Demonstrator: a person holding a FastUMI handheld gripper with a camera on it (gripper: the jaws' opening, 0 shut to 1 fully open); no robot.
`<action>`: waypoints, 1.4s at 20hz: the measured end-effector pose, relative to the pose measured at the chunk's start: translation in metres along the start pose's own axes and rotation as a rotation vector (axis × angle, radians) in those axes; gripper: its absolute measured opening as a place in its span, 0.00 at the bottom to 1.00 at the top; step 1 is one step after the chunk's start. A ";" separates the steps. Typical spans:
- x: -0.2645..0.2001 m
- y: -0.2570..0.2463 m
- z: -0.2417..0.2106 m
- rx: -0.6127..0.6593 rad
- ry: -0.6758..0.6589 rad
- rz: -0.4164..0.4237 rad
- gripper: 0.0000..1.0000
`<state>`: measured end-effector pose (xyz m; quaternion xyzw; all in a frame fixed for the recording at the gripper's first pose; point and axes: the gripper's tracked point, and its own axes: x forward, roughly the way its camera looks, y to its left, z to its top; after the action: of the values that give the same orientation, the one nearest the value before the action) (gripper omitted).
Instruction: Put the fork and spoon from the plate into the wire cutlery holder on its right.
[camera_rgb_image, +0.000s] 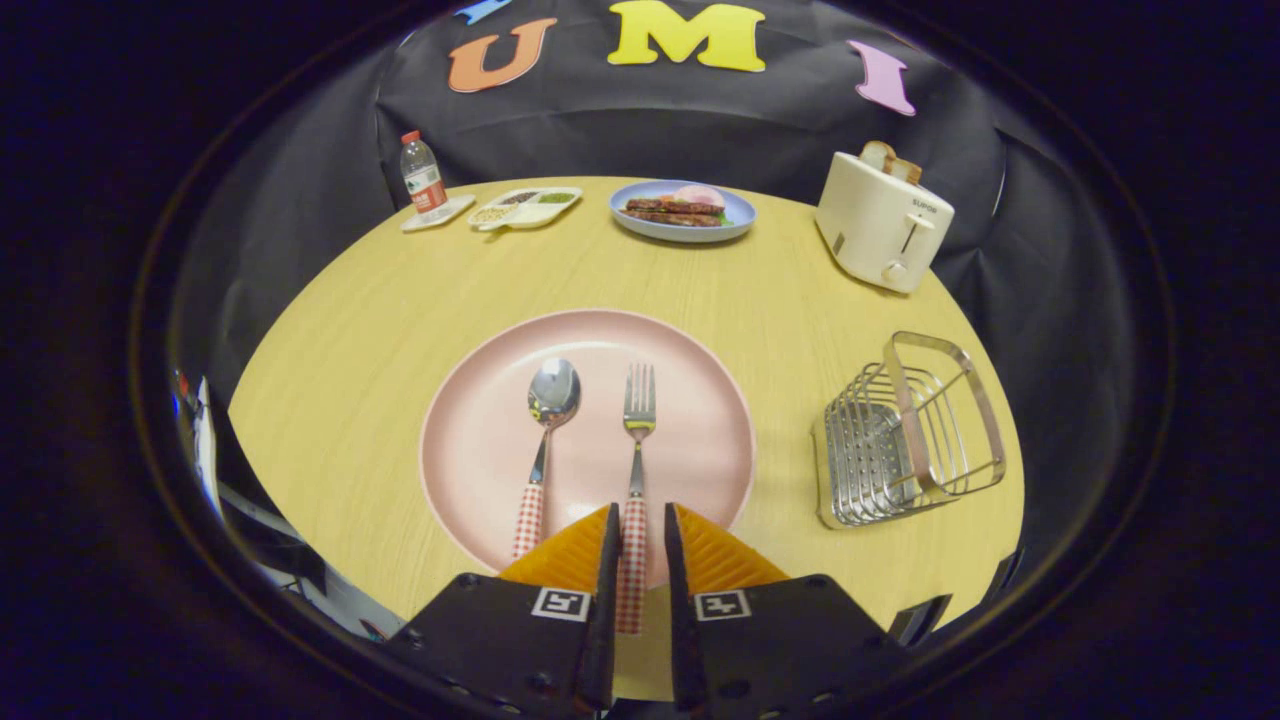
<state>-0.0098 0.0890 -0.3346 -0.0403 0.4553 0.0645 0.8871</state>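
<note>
A pink plate lies on the round wooden table just ahead of my fingers. On it rest a spoon on the left and a fork on the right, both with red-checked handles pointing toward me. My gripper straddles the fork's handle near its end. The left finger is against the handle, and a narrow gap shows between the handle and the right finger, so the gripper is open. The wire cutlery holder stands to the right of the plate, with nothing in it.
A cream toaster with bread stands beyond the holder. At the table's far side are a blue plate of food, a divided snack tray and a water bottle. The table edge lies close behind the holder.
</note>
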 end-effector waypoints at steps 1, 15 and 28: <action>0.001 0.000 -0.002 -0.003 0.010 0.002 0.20; -0.068 -0.021 0.034 -0.003 0.145 0.073 0.01; -0.158 -0.154 0.049 0.172 0.600 0.009 0.01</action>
<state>-0.0384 -0.0688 -0.1751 0.0195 0.7007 0.0152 0.7130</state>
